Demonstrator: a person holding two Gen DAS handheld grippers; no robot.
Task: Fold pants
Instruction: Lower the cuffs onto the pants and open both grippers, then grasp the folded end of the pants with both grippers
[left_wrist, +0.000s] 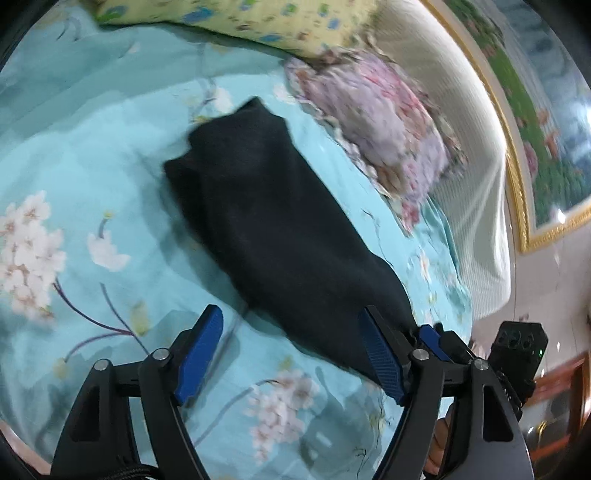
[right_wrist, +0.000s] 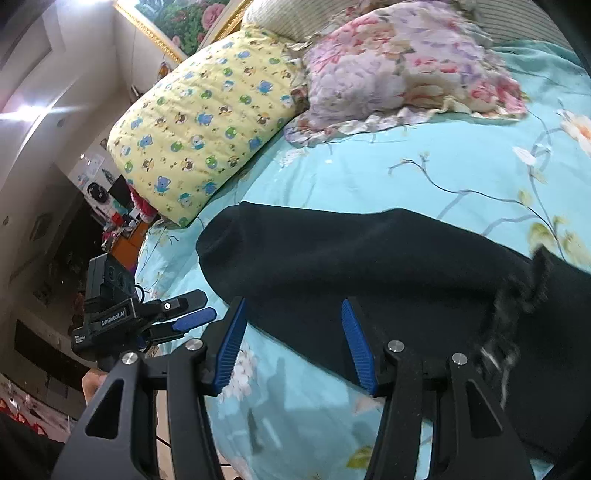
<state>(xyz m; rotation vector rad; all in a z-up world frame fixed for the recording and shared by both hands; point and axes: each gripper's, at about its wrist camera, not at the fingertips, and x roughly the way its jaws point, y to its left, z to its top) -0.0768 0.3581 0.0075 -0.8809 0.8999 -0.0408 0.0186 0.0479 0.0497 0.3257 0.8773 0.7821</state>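
from the left wrist, the dark navy soft-knit pants (left_wrist: 273, 221) lie in a long band on the turquoise flower-print bed sheet (left_wrist: 92, 155), running from the near edge of the bed toward the ruffled pink floral pillow (left_wrist: 380, 118) and the yellow cartoon-print pillow (left_wrist: 258, 22) at the head. the left tongs (left_wrist: 295, 350) stand wide apart and hold nothing. the right tongs (left_wrist: 424, 338) appear at the near end of the cloth, but whether they pinch it i cannot tell.

from the right wrist, the right tongs (right_wrist: 291, 343) look open, their right finger over the cloth. a frayed end (right_wrist: 517, 295) bunches at right. the fold seems half made; next, i judge, both tongs must take one end and carry it over the other.
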